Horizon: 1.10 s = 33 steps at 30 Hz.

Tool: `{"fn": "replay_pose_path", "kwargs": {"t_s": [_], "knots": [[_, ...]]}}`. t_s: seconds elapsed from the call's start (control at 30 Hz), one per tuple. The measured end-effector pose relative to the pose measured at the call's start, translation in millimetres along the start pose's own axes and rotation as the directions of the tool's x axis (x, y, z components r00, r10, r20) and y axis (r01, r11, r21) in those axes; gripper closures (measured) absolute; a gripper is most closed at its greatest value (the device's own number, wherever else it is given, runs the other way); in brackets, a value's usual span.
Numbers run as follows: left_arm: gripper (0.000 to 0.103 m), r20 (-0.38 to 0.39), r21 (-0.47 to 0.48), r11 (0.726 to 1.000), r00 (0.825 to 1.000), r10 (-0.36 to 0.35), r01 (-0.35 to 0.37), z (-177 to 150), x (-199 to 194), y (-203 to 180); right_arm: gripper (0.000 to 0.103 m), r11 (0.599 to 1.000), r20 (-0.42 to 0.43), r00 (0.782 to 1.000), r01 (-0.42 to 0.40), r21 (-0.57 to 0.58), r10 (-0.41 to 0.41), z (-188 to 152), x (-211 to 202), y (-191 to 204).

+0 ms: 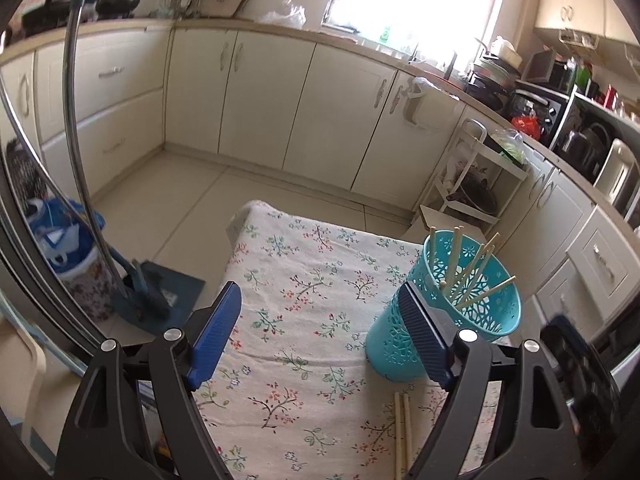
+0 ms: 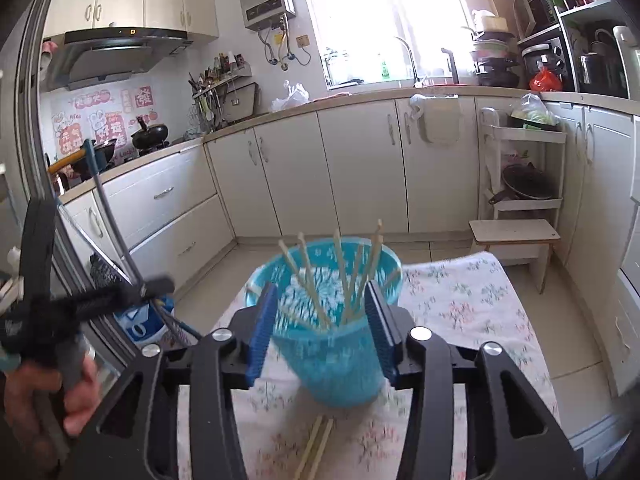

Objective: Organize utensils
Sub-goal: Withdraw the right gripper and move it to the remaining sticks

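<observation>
In the left wrist view, the left gripper (image 1: 320, 320) was seen with its jaws wide apart and nothing between them, over the flowered cloth of the counter (image 1: 304, 280). The teal holder (image 1: 472, 320), already filled with several chopsticks (image 1: 476, 268), stood near the counter's far right corner, and a loose pair of chopsticks (image 1: 402, 432) lay near the front edge. In the right wrist view, the right gripper (image 2: 320, 320) was seen with jaws apart and empty in front of the holder. The loose pair (image 2: 316, 448) was judged light, stiff, thin and slippery, and best pinched together at mid-length.
</observation>
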State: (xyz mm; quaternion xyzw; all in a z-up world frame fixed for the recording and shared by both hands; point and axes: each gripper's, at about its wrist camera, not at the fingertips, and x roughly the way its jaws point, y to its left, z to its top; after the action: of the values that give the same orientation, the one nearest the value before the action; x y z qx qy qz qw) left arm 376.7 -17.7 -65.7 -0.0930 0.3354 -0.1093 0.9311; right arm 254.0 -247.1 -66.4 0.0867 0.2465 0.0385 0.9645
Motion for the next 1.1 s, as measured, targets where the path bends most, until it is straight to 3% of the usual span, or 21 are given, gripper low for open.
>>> {"fn": "replay_pose_path", "kwargs": {"t_s": [0.23,0.43,0.57,0.9,1.1], "knots": [[0.021,0.076,0.149,0.988,0.997,0.034,-0.045,-14.4,-22.1,-28.5,0.051,0.999,-0.060,0.997,0.049,0.020,-0.048,-57.8,-30.8,1.3],[0.020,0.108,0.225,0.973,0.994,0.023,-0.047,-32.8,-43.9,-45.9,0.051,0.994,-0.079,0.993,0.091,0.068,-0.086,-72.9,-45.0,-7.6],[0.018,0.126,0.245,0.969,0.992,0.008,-0.039,-40.3,-57.8,-51.8,0.048,0.993,-0.083,0.992,0.097,0.063,-0.092,-75.2,-52.5,-4.8],[0.017,0.111,0.224,0.974,0.994,0.012,-0.037,-58.0,-72.9,-36.7,0.048,0.994,-0.205,0.975,0.099,0.039,-0.089,-97.5,-37.1,5.3],[0.017,0.060,0.185,0.983,0.998,0.005,-0.016,-57.2,-63.6,-24.9,0.068,0.995,-0.292,0.952,0.101,0.019,-0.091,-115.3,-4.9,10.5]]}}
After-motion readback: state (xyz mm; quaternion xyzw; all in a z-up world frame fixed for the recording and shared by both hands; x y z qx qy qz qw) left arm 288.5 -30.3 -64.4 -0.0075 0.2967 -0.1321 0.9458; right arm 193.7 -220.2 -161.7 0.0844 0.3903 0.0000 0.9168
